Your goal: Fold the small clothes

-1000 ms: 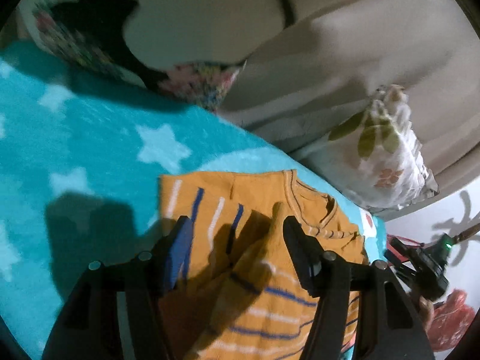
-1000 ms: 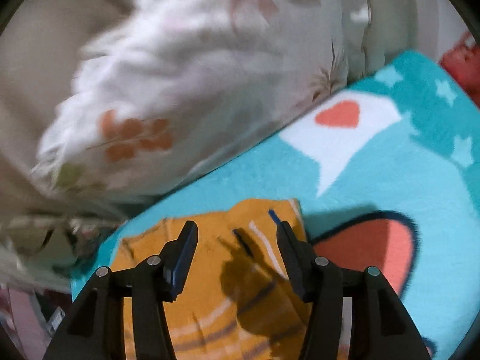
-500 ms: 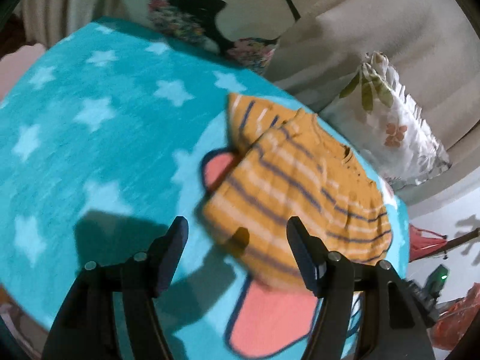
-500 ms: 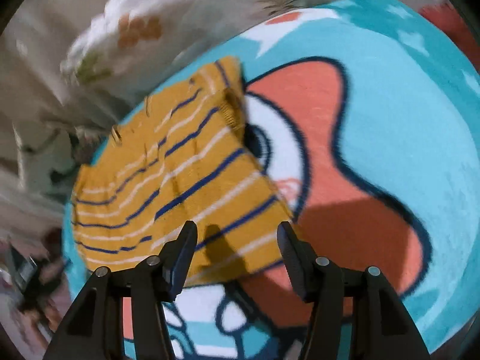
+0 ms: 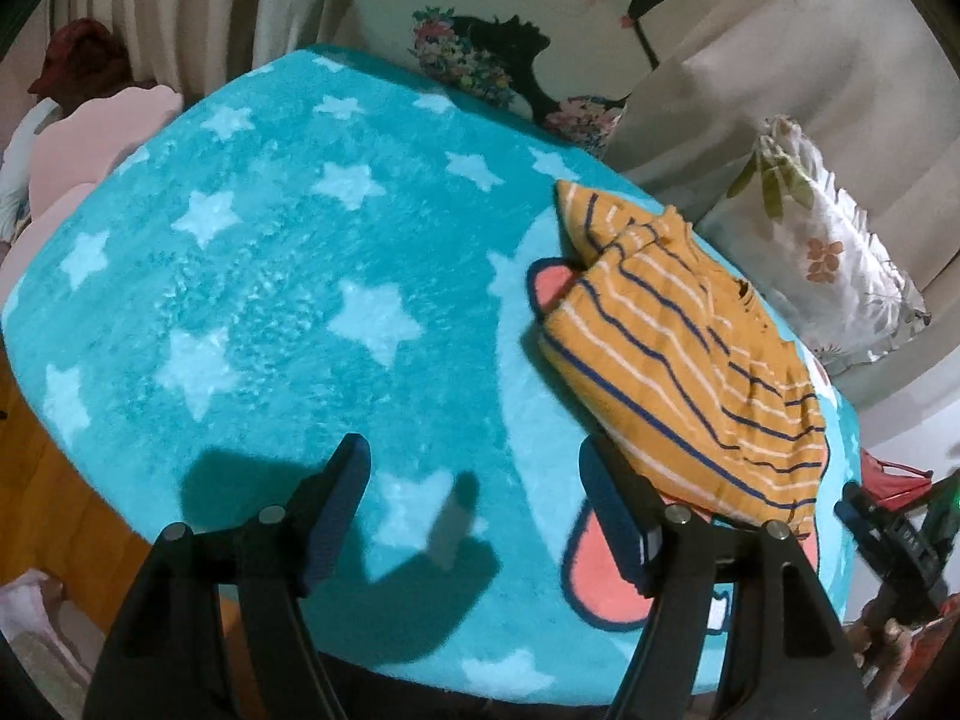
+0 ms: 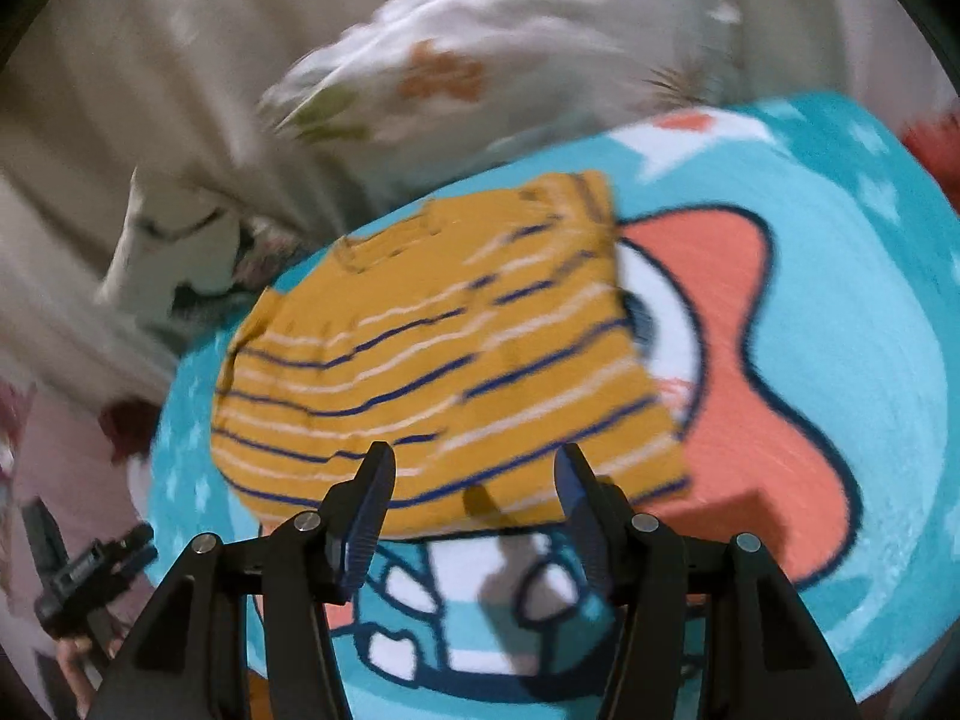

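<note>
Spread under both my grippers is a teal blanket with pale stars and a cartoon figure in coral and white, and on it lies the small orange striped shirt, folded into a compact block near the blanket's far edge. A second ago my left gripper had the shirt's cloth bunched between its fingers; now it hangs over bare starry fleece with the shirt off to its right, its jaws have just been opening, and nothing sits between them. My right gripper was low over the cloth then; now it hovers above the shirt's near hem, fingers parted and empty. From the left view I see two cushions against a beige backrest and a strip of wooden floor. From the right view, which is blurred, I see the coral cartoon shape beside the shirt.
</note>
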`<move>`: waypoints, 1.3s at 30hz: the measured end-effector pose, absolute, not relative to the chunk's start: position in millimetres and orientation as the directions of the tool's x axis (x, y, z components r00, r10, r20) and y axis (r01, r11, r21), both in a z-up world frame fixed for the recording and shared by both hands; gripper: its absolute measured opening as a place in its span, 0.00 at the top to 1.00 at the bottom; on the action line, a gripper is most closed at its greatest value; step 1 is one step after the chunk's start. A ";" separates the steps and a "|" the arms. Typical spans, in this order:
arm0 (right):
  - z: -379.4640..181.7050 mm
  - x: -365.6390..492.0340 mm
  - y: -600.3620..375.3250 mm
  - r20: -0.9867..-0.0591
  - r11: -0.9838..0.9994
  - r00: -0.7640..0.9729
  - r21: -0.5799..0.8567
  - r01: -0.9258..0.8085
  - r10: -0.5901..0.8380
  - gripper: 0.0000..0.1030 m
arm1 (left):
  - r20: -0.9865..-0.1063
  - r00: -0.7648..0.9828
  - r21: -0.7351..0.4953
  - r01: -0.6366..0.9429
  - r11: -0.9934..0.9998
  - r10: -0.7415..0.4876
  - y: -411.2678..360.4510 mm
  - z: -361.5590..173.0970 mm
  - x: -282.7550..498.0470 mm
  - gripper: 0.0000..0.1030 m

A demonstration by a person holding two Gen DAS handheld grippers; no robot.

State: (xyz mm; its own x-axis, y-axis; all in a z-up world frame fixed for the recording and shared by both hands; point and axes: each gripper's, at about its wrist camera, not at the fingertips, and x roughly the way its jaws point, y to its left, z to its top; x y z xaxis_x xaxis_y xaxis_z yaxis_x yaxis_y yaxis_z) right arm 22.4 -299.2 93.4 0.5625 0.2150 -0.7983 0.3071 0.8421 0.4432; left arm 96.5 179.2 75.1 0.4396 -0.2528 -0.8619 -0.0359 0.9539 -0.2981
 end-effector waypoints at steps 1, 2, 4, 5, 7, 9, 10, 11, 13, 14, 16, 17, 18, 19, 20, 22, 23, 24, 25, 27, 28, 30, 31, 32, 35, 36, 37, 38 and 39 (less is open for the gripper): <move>96.4 31.5 -290.6 -0.803 0.855 0.557 0.429 0.291 0.213 0.42 | -0.862 0.438 -0.295 -0.020 0.955 -0.257 178.3 73.5 101.1 0.31; 99.7 41.5 -280.8 -0.804 0.866 0.555 0.418 0.276 0.211 0.42 | -0.862 0.434 -0.289 0.003 0.957 -0.261 177.8 71.6 106.3 0.31; 105.0 63.7 -261.0 -0.806 0.880 0.555 0.400 0.257 0.205 0.42 | -0.869 0.420 -0.262 0.056 0.963 -0.261 178.5 69.4 119.9 0.31; 105.9 76.0 -251.2 -0.810 0.880 0.549 0.399 0.257 0.207 0.42 | -0.869 0.418 -0.257 0.078 0.963 -0.266 181.0 70.1 126.1 0.31; 104.2 98.3 -230.4 -0.810 0.873 0.536 0.420 0.247 0.238 0.40 | -0.863 0.425 -0.250 0.108 0.962 -0.271 191.2 72.3 139.9 0.31; 100.8 131.3 -196.4 -0.814 0.875 0.511 0.433 0.214 0.277 0.37 | -0.865 0.418 -0.256 0.106 0.961 -0.277 208.5 71.4 157.7 0.31; 98.4 143.5 -184.6 -0.816 0.880 0.502 0.432 0.197 0.288 0.36 | -0.866 0.410 -0.268 0.102 0.958 -0.286 216.0 69.9 164.6 0.30; 95.1 163.6 -162.2 -0.823 0.892 0.485 0.420 0.169 0.296 0.35 | -0.867 0.400 -0.282 0.095 0.955 -0.296 223.8 67.8 171.4 0.30; 89.4 188.5 -132.0 -0.841 0.911 0.461 0.386 0.143 0.284 0.35 | -0.870 0.382 -0.305 0.079 0.949 -0.312 239.8 62.4 182.8 0.30; 85.3 202.5 -114.7 -0.850 0.921 0.446 0.369 0.126 0.280 0.35 | -0.872 0.376 -0.309 0.075 0.948 -0.314 245.4 60.2 186.3 0.30; 75.3 226.0 -84.6 -0.868 0.937 0.416 0.338 0.095 0.271 0.35 | -0.878 0.360 -0.311 0.070 0.948 -0.314 256.0 54.4 191.9 0.30; 70.1 236.2 -68.8 -0.883 0.949 0.399 0.305 0.082 0.249 0.35 | -0.881 0.352 -0.313 0.068 0.947 -0.316 259.9 51.6 193.1 0.30; 66.0 242.4 -56.2 -0.895 0.960 0.387 0.270 0.071 0.223 0.34 | -0.884 0.342 -0.317 0.064 0.946 -0.320 264.6 47.6 194.2 0.30; 60.9 247.7 -43.6 -0.907 0.972 0.374 0.231 0.054 0.194 0.31 | -0.886 0.336 -0.319 0.060 0.946 -0.320 267.0 45.1 194.4 0.30; 54.7 251.1 -29.7 -0.919 0.983 0.360 0.183 0.033 0.159 0.28 | -0.888 0.330 -0.320 0.056 0.946 -0.321 269.8 42.1 195.0 0.30; 43.0 254.6 -10.9 -0.938 0.998 0.339 0.070 -0.005 0.068 0.22 | -0.893 0.312 -0.328 0.044 0.944 -0.325 275.0 34.3 197.3 0.30; 36.3 257.9 0.5 -0.943 0.999 0.333 -0.013 -0.029 -0.002 0.21 | -0.895 0.302 -0.333 0.037 0.942 -0.329 276.3 30.8 199.4 0.30; 29.8 260.8 7.2 -0.941 0.996 0.332 -0.078 -0.044 -0.059 0.21 | -0.896 0.292 -0.341 0.032 0.939 -0.335 277.6 27.0 201.4 0.30; 24.2 263.4 11.8 -0.937 0.990 0.334 -0.128 -0.050 -0.105 0.21 | -0.896 0.285 -0.348 0.030 0.937 -0.342 278.1 25.0 203.3 0.30; 13.8 268.4 11.6 -0.926 0.984 0.342 -0.176 -0.025 -0.157 0.20 | -0.892 0.280 -0.360 0.034 0.932 -0.354 276.8 22.9 207.2 0.30; 13.5 269.7 7.4 -0.920 0.988 0.362 -0.157 0.008 -0.149 0.20 | -0.891 0.280 -0.363 0.037 0.931 -0.358 275.5 23.1 208.2 0.30; 13.1 270.1 -3.3 -0.916 0.990 0.376 -0.125 0.068 -0.142 0.30 | -0.887 0.279 -0.368 0.049 0.928 -0.367 272.0 23.7 210.2 0.30; 13.9 269.3 -5.3 -0.911 0.986 0.380 -0.143 0.082 -0.164 0.45 | -0.886 0.279 -0.370 0.053 0.928 -0.369 270.4 23.8 210.9 0.30; 15.0 268.0 -7.7 -0.907 0.984 0.383 -0.155 0.091 -0.178 0.49 | -0.886 0.278 -0.371 0.056 0.927 -0.372 268.6 23.9 211.0 0.30; 20.9 262.3 -26.6 -0.909 0.990 0.401 -0.076 0.115 -0.116 0.61 | -0.889 0.272 -0.366 0.062 0.928 -0.369 260.2 24.3 209.6 0.30; 22.7 261.5 -31.9 -0.910 0.991 0.403 -0.044 0.125 -0.092 0.64 | -0.891 0.271 -0.362 0.063 0.930 -0.365 256.0 25.2 207.6 0.30; 25.1 263.3 -35.7 -0.911 0.991 0.407 -0.001 0.134 -0.056 0.66 | -0.892 0.272 -0.357 0.062 0.932 -0.360 252.4 26.7 205.0 0.30; 27.5 262.1 -42.4 -0.911 0.989 0.412 0.040 0.143 -0.022 0.66 | -0.894 0.274 -0.352 0.061 0.934 -0.354 249.1 28.8 201.5 0.30; 30.4 260.8 -50.3 -0.909 0.985 0.417 0.087 0.149 0.017 0.67 | -0.897 0.278 -0.341 0.061 0.938 -0.344 243.1 32.2 196.4 0.30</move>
State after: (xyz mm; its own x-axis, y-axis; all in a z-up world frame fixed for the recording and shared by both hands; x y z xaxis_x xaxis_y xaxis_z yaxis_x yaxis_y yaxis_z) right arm 260.8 -50.3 30.4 0.4169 0.0169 -0.9088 0.1491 0.9850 0.0867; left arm 196.4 243.1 32.2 0.2775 -0.3440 -0.8970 0.0614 0.9381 -0.3408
